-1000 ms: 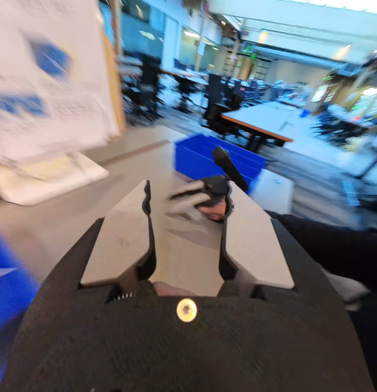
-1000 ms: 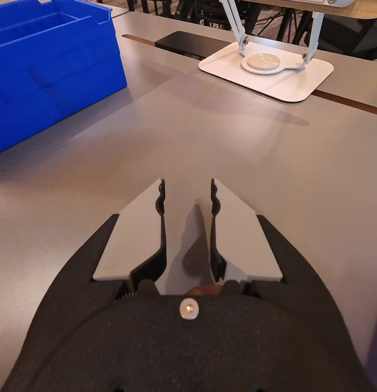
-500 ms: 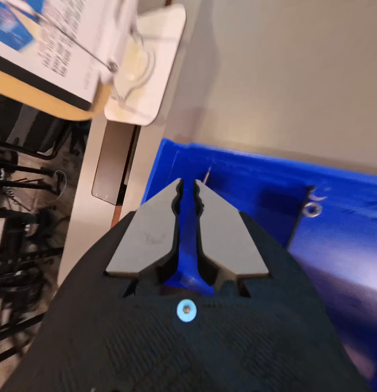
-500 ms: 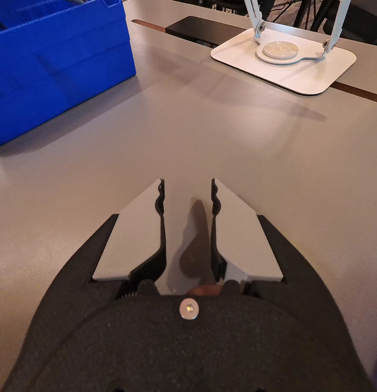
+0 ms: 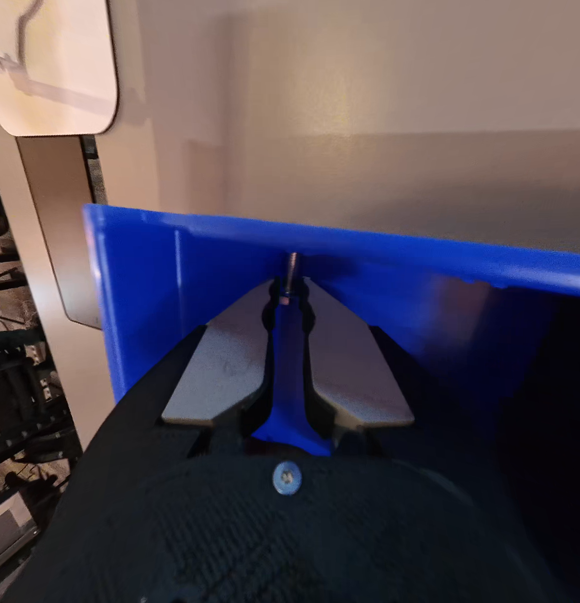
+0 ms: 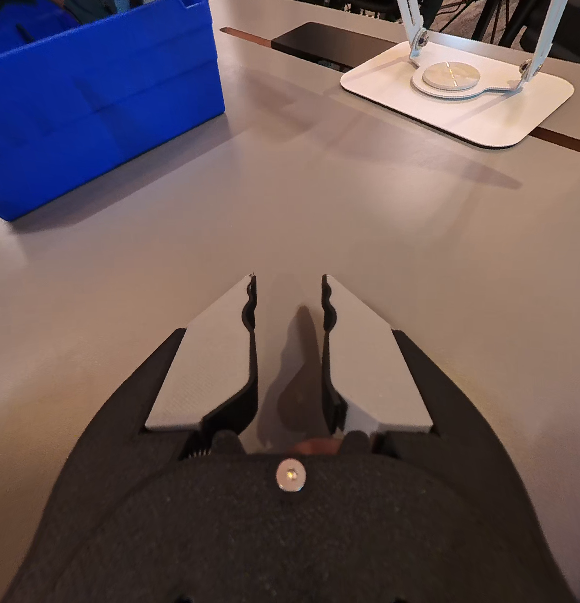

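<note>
My left gripper (image 5: 289, 283) reaches down into a blue plastic bin (image 5: 184, 261), close to its far wall. Its two fingers are nearly together on a small silver screw (image 5: 292, 266), whose shaft sticks out forward past the tips. My right gripper (image 6: 288, 279) hovers low over the grey table (image 6: 314, 212), open, with nothing between its fingers. The blue bin also shows in the right wrist view (image 6: 102, 98), at the upper left, away from the right gripper.
A white stand base (image 6: 461, 94) with two slanted white arms sits at the table's far right; it also shows in the left wrist view (image 5: 54, 65). A black flat panel (image 6: 314, 42) lies in the table beyond. The table's edge and dark clutter below show left of the bin. The gap from one gripper's tips to the other's is roughly 30 centimeters.
My left gripper swung from facing the room down into the blue bin and closed from wide open onto the screw. My right gripper drifted slightly forward and stayed open.
</note>
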The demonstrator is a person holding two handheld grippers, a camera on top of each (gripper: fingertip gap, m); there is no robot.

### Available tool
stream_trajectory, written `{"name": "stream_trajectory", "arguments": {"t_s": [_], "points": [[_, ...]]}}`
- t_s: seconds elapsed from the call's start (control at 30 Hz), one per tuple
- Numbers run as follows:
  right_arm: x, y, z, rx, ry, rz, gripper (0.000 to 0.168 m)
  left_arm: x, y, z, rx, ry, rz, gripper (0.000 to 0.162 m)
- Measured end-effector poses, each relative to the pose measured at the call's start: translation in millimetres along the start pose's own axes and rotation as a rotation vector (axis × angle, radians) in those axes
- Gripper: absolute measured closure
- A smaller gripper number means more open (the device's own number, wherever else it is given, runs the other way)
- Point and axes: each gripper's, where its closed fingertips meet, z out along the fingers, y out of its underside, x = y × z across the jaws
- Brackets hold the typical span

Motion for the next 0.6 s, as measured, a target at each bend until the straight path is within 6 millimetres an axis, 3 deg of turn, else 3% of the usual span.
{"name": "stream_trajectory", "arguments": {"t_s": [0.23,0.6], "points": [[-3.6,0.3,-0.3,0.000,-0.018,0.005,0.132,-2.1,-0.3,2.6,-0.016,-0.015,-0.054,0.154],[-6.3,-1.1,-2.4,0.015,-0.036,0.027,0.134,5.8,5.9,-0.4,-0.078,0.153,-0.155,0.154]]}}
